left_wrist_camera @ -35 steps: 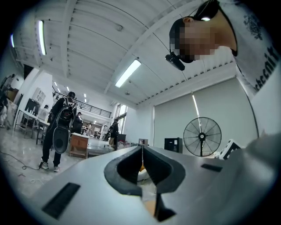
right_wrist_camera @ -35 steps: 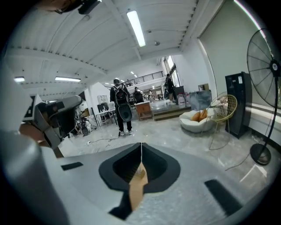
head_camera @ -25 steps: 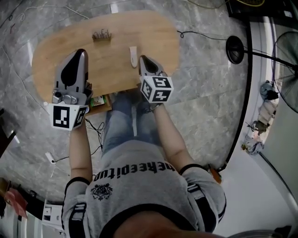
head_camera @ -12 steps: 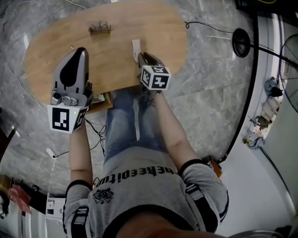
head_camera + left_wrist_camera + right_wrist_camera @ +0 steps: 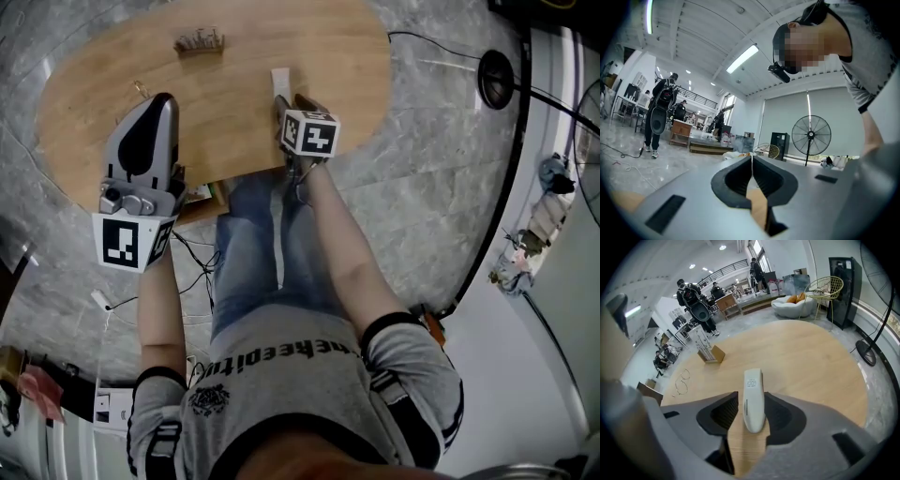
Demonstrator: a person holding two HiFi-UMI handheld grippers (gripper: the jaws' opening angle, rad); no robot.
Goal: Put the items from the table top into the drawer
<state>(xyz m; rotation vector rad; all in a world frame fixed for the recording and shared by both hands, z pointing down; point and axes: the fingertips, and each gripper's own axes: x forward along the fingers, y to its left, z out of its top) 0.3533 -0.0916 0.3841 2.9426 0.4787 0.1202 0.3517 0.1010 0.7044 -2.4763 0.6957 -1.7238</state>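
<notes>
The white remote-like stick (image 5: 753,399) lies flat on the bench (image 5: 815,366), close to its near edge. It sits lengthwise between the jaws of the right hand-held gripper (image 5: 751,404), which are opening and not pressing it. A good grasp would settle lower, keep the stick centred and parallel to the pads, then close on its long sides. The left hand-held gripper (image 5: 752,159), pressed together and empty, hovers at the left.

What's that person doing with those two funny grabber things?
A person is at a wooden table with a gripper in each hand. The right gripper points down at a white handheld device lying on the table. Its fingers are opening with the device between them, not squeezing it yet. The left gripper is shut and holds nothing. A small wooden holder sits farther back.
</notes>
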